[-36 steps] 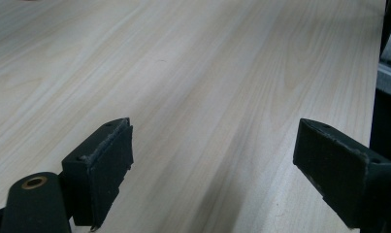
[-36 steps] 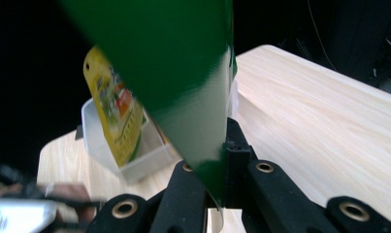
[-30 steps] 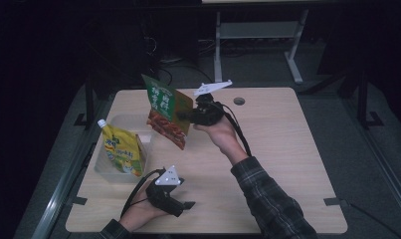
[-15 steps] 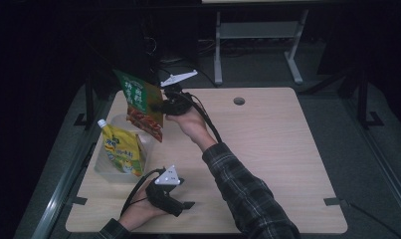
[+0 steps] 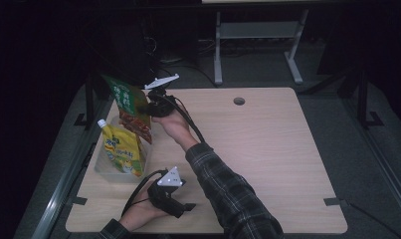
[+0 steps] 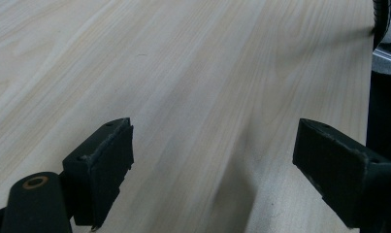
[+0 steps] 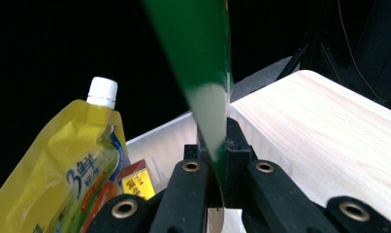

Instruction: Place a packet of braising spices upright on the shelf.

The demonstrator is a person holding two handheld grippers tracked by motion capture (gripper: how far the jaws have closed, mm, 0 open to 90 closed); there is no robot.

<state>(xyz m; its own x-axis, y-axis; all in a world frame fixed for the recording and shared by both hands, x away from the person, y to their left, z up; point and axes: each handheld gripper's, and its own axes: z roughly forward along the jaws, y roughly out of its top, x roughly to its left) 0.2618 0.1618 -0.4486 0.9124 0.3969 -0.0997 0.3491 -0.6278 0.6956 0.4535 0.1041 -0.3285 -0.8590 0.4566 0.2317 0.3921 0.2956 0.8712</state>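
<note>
Left gripper (image 5: 187,206): in my left hand, low over the table's near edge, short of the clear bin; jaws stand wide apart with bare wood between them.
Table (image 5: 267,149): light wood, round cable hole on its far side.
Clear bin (image 5: 106,172): on the table's left edge, just beyond my left gripper.
Yellow spout pouch (image 5: 121,149): stands in the clear bin, white cap up, leaning slightly; in the right gripper view it sits left of my jaws.
Right gripper (image 5: 147,106): held up over the far end of the clear bin, my forearm reaching across the table from the near side; jaws clamped together on the green snack bag.
Green snack bag (image 5: 128,107): green upper part, red-brown lower part, hanging clear of the table above the bin's far end, just beside the yellow pouch; seen edge-on in the right gripper view (image 7: 203,73).
Contact between bag and bin: cannot tell.
</note>
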